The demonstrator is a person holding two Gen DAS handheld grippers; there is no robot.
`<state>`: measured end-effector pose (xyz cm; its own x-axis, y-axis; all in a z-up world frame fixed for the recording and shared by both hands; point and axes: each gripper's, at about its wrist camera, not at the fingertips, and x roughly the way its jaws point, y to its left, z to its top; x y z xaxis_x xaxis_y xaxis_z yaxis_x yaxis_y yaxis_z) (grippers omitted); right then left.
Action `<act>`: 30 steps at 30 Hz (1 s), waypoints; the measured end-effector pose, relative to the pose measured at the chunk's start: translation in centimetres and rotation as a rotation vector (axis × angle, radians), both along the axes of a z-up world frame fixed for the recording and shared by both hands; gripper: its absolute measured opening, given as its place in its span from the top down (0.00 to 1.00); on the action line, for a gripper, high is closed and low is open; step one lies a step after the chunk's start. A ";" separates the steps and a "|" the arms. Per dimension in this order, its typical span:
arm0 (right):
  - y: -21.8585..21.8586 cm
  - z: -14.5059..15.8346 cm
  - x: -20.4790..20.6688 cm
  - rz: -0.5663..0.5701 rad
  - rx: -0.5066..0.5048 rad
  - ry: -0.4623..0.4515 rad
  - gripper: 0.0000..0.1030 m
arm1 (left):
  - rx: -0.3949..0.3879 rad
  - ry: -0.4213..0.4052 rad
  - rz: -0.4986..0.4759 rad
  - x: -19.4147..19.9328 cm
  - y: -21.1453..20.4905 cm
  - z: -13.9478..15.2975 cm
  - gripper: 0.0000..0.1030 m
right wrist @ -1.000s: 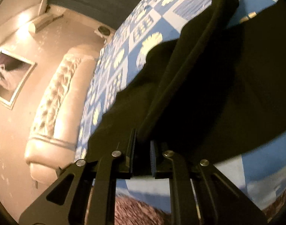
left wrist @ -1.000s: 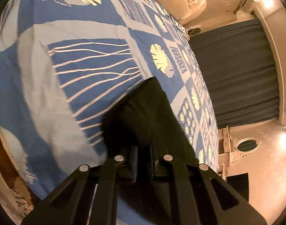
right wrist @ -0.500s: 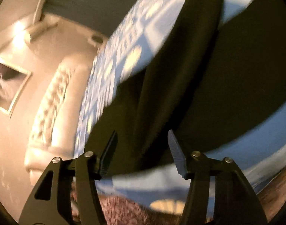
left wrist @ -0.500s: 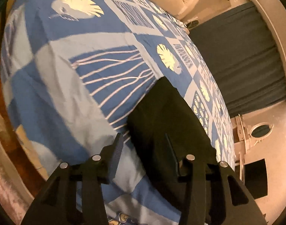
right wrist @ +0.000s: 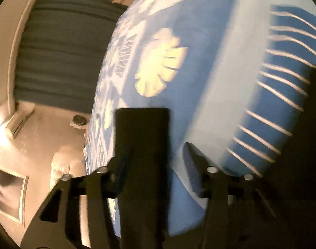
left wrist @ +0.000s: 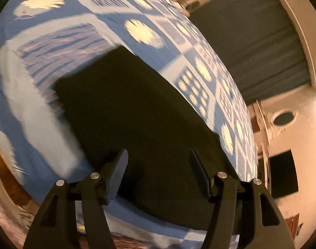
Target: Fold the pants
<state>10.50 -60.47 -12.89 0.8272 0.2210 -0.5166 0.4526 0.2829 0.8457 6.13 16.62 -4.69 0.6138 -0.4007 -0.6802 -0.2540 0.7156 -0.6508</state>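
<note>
Your left gripper (left wrist: pixel 158 172) is spread wide and holds nothing. It hovers just over the near end of the pants (left wrist: pixel 137 108), which lie flat on the bed (left wrist: pixel 29 95) and run away to the far left. Your right gripper (right wrist: pixel 155 161) is also spread; a dark strip sits between its fingers, ungripped. The left looks nearer for the next fold.

A bed (left wrist: pixel 43 108) is carrying everything here, and a blue-and-white cover (left wrist: pixel 199 47) printed with pale shells and wavy stripes is lying over it, hanging down at the near edge. Dark pants (left wrist: pixel 137 112) are lying folded flat on the cover, near that edge. In the right wrist view a narrow dark strip (right wrist: pixel 142 145) is lying across the cover (right wrist: pixel 226 66); whether it belongs to the pants is unclear.
</note>
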 end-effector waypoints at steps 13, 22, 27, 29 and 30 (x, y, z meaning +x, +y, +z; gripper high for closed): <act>0.2 4.0 -2.4 0.024 -0.036 -0.136 0.94 | 0.000 -0.019 -0.269 0.3 -13.4 0.3 0.29; -0.7 10.1 -12.5 0.064 -0.186 -0.169 0.94 | -0.077 -0.001 -0.423 -1.8 -21.1 0.2 0.29; -1.8 6.5 -18.1 0.041 -0.135 -0.066 0.94 | -0.093 0.022 -0.462 -2.7 -23.9 -0.6 0.29; -2.0 4.2 -19.6 0.029 -0.098 -0.025 0.94 | -0.103 0.037 -0.474 -3.0 -24.9 -1.0 0.29; -2.2 3.4 -20.3 0.023 -0.080 -0.010 0.94 | -0.107 0.040 -0.477 -3.1 -25.6 -1.1 0.29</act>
<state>-9.79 -62.69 -9.53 0.8276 0.1986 -0.5250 0.4365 0.3603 0.8244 3.02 -8.94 -5.77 0.3187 -0.7002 -0.6389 0.0597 0.6875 -0.7237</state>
